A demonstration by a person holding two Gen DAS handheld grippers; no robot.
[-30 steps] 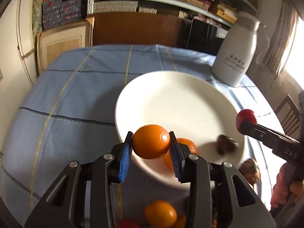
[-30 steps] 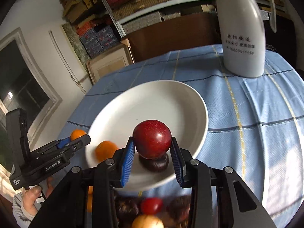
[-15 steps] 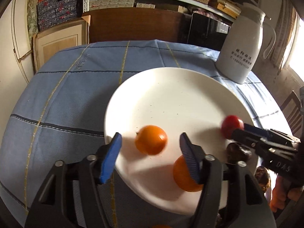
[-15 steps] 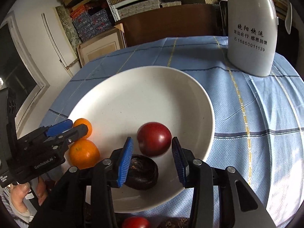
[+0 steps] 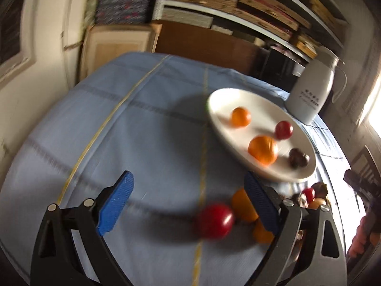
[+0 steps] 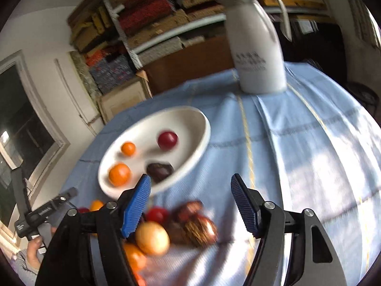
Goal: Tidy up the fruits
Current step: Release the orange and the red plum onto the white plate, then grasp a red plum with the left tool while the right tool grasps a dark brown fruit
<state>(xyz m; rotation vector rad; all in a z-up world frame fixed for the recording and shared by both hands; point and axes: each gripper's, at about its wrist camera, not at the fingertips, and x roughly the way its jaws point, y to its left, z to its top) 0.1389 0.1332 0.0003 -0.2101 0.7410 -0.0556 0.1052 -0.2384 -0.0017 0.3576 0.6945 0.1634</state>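
Both grippers empty, jaws spread: left gripper (image 5: 188, 205) should center on the red fruit (image 5: 215, 220) w/o nudging the oranges (image 5: 243, 205); right gripper (image 6: 190, 202) takes the pile (image 6: 181, 224).

We see round white ceramic plate (image 6: 200, 128); pale blue cloth with yellow and grey stripes (image 5: 142, 143) over worktop; glossy red round fruit (image 5: 215, 220); white plastic jug (image 6: 257, 54).

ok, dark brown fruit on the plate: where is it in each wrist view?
Left wrist: dark brown fruit lies right of centre, at the near right end of the white plate.
Right wrist: dark brown fruit lies left of centre, at the plate's near rim.
Shared landmark: white jug behind the plate.
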